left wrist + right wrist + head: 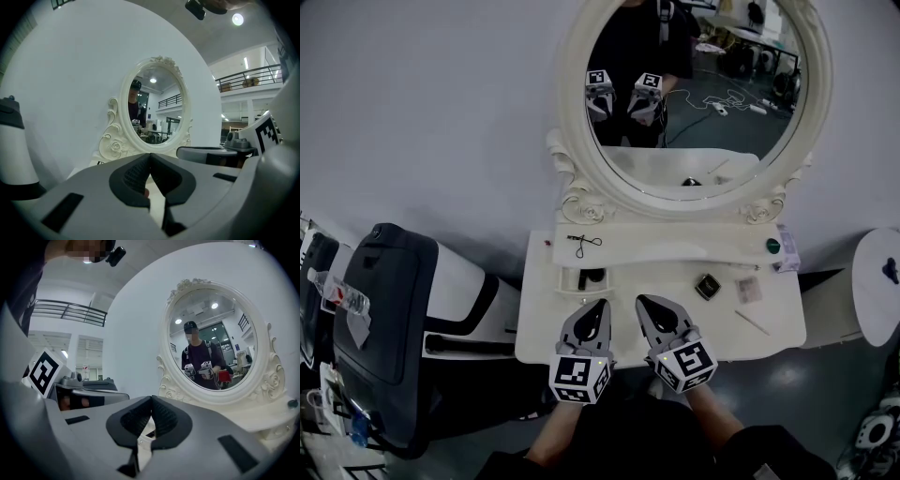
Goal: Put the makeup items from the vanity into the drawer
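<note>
Several makeup items lie on the white vanity: a black eyelash curler on the raised shelf, a green-lidded jar at the shelf's right end, a dark compact, a pinkish square packet and a thin stick. At the left an open compartment holds a dark item. My left gripper and right gripper hover side by side over the vanity's front edge. Both are shut and empty. The jaws also meet in the left gripper view and in the right gripper view.
An oval mirror in a carved white frame rises behind the shelf, against the wall. A dark grey padded chair stands to the left of the vanity. A round white stool stands to its right.
</note>
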Action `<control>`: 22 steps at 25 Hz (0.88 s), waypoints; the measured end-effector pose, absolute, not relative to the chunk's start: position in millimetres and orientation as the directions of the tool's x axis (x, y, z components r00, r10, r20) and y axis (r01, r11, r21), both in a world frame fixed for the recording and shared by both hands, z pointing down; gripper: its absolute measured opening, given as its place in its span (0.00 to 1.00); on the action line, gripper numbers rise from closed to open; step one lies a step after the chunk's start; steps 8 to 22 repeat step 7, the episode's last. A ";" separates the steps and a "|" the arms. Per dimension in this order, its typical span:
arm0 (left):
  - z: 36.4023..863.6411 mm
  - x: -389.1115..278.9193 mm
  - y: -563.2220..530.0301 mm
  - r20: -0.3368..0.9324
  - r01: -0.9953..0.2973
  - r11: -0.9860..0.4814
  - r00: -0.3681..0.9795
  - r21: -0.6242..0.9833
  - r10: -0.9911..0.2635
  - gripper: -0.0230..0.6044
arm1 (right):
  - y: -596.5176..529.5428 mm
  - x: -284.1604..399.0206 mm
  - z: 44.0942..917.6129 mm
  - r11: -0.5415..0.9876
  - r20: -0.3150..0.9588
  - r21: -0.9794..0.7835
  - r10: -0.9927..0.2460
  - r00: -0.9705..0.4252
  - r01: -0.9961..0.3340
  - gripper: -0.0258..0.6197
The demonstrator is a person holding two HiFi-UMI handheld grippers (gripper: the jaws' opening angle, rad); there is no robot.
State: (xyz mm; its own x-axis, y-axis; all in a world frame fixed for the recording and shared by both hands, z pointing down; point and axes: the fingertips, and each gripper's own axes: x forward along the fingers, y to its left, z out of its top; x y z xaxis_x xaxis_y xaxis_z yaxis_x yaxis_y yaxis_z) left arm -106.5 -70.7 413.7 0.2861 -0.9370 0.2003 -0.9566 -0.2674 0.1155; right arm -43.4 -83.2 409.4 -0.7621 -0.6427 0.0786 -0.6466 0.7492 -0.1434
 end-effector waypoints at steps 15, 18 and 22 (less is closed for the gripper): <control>414.1 -106.8 -69.6 0.200 -0.958 -0.263 0.282 0.113 -0.938 0.06 | -82.1 -42.5 410.1 0.752 0.078 -0.140 -0.641 -0.764 -0.645 0.08; 414.1 -106.8 -69.6 0.200 -0.958 -0.263 0.282 0.113 -0.938 0.06 | -82.1 -42.5 410.1 0.752 0.078 -0.140 -0.641 -0.764 -0.645 0.08; 414.1 -106.8 -69.6 0.200 -0.958 -0.263 0.282 0.113 -0.938 0.06 | -82.1 -42.5 410.1 0.752 0.078 -0.140 -0.641 -0.764 -0.645 0.08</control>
